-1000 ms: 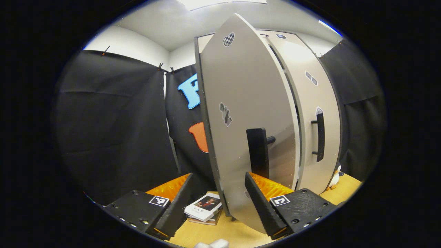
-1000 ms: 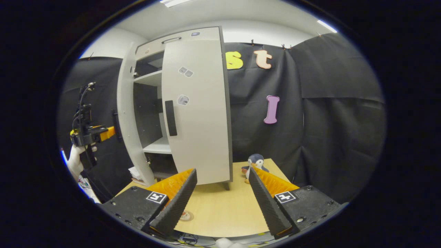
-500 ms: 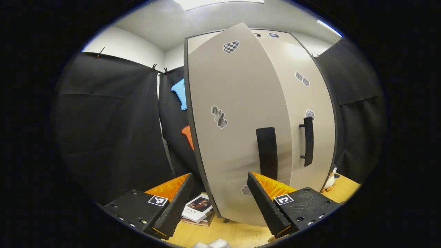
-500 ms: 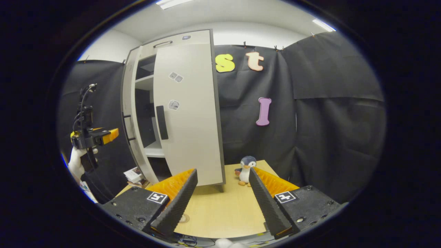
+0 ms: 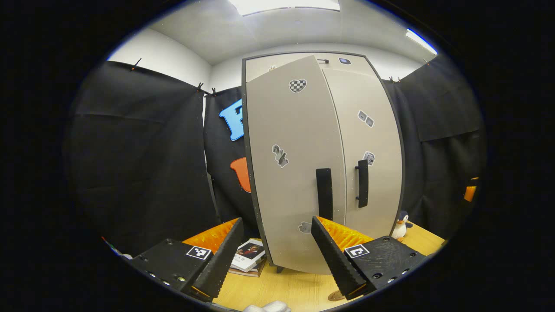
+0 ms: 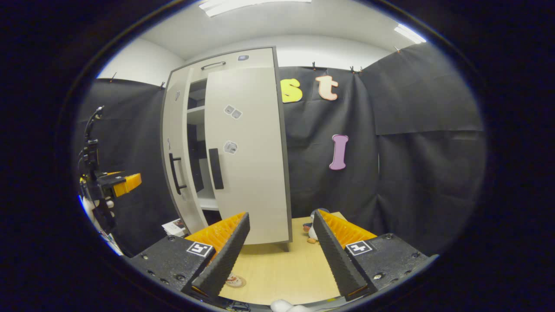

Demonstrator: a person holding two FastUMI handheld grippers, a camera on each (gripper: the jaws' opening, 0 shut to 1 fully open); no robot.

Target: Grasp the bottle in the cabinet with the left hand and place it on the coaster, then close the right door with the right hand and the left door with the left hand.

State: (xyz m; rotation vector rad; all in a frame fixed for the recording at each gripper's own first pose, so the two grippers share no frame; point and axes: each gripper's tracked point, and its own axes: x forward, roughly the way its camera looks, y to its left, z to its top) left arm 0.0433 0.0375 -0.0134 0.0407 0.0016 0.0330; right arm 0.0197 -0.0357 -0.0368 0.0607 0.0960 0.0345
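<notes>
The cabinet (image 5: 303, 130) stands on the desk (image 6: 277, 273) with 2 doors, each with 1 black handle: the right door (image 5: 368, 143) lies flush, while the left door (image 5: 290, 173) stands slightly ajar, 2 shelves showing through the gap in the right gripper view. The left gripper (image 5: 275, 242) and the right gripper (image 6: 282, 242) each hold their 2 fingers apart, clamped on nothing. 1 coaster (image 6: 235, 281) lies on the desk near 1 toy penguin (image 5: 399, 225) and 1 stack of books (image 5: 247, 258); the bottle cannot be made out.

Wooden table (image 6: 277, 273) carries cabinet (image 5: 303, 182), books (image 5: 248, 256), toy penguin (image 5: 399, 226), coaster (image 6: 235, 281).
</notes>
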